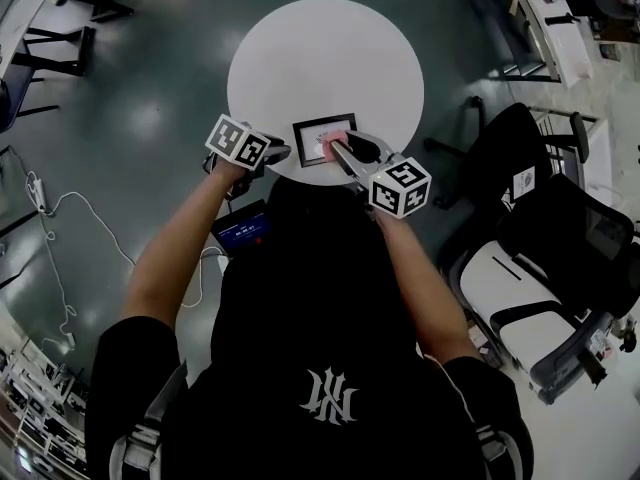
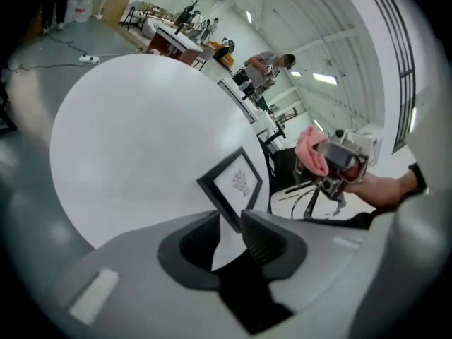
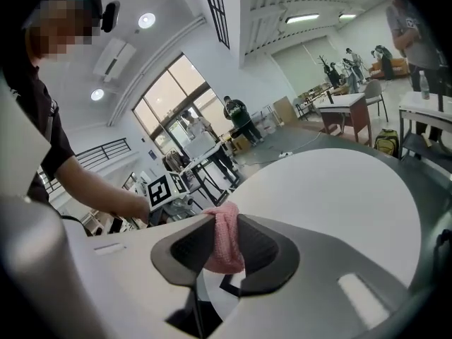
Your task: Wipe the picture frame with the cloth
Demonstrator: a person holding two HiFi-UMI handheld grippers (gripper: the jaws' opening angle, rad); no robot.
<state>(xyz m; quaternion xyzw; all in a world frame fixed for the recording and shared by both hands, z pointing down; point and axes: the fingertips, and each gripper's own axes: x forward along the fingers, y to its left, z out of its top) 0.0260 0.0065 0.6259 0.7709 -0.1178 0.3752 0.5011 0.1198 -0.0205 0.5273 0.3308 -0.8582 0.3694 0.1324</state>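
A small black picture frame (image 1: 318, 130) lies near the front edge of the round white table (image 1: 300, 58). My right gripper (image 1: 336, 149) hovers over the frame's right part, shut on a pink cloth (image 1: 331, 146). In the right gripper view the cloth (image 3: 224, 240) hangs pinched between the jaws, with a frame corner (image 3: 229, 286) showing below it. My left gripper (image 1: 283, 152) sits just left of the frame. Its jaws (image 2: 229, 221) stand open, and the frame (image 2: 235, 184) lies just beyond them with its near corner at the gap, untouched by the pads.
Black and white office chairs (image 1: 560, 258) crowd the right side. A dark device with a blue screen (image 1: 243, 230) sits below the table's front left. Cables (image 1: 60, 228) run over the floor at left. Desks and people stand far behind the table (image 2: 141, 133).
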